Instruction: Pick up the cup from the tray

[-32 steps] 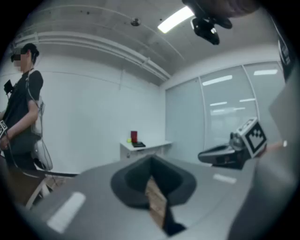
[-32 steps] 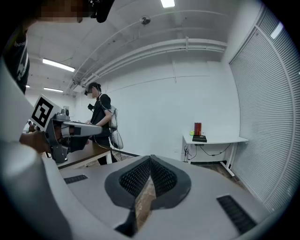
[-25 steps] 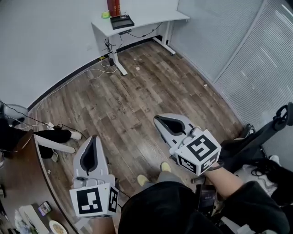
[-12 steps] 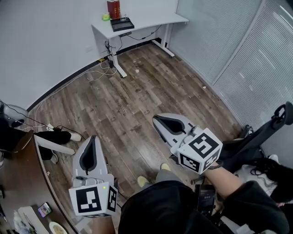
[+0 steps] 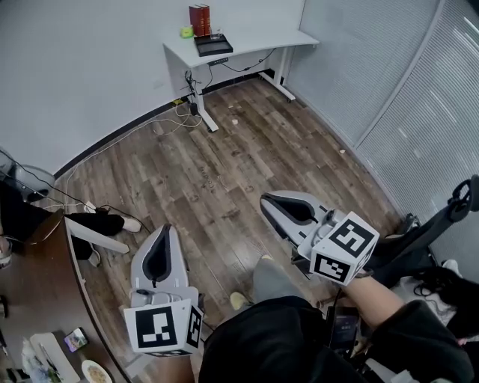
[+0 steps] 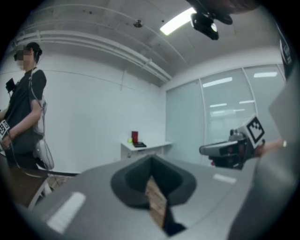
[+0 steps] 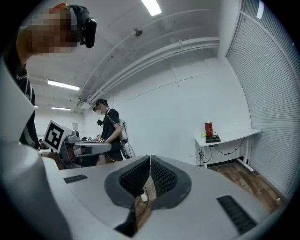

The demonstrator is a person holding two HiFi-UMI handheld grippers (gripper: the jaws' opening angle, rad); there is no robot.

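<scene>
A black tray (image 5: 213, 46) lies on a white desk (image 5: 258, 41) by the far wall, across the wood floor. Beside it are a red box (image 5: 199, 19) and a small green ball (image 5: 186, 32). The tray is too far off for me to make out a cup on it. My left gripper (image 5: 167, 227) is held low at the left, shut and empty. My right gripper (image 5: 265, 199) is at the right, also shut on nothing. Both point toward the desk. The desk (image 6: 145, 146) shows small beyond the left gripper (image 6: 151, 159), and the tray (image 7: 212, 138) beyond the right gripper (image 7: 150, 157).
A person in dark clothes (image 7: 110, 133) stands at a brown table (image 5: 30, 299) to the left. Cables (image 5: 172, 120) trail under the desk. A scooter (image 5: 434, 232) is parked at the right, by the blinds. Bare wood floor (image 5: 224, 164) lies between me and the desk.
The right gripper has risen slightly and rolled a little. The head view has shifted, so the desk now sits lower and further right. Both grippers stay shut.
</scene>
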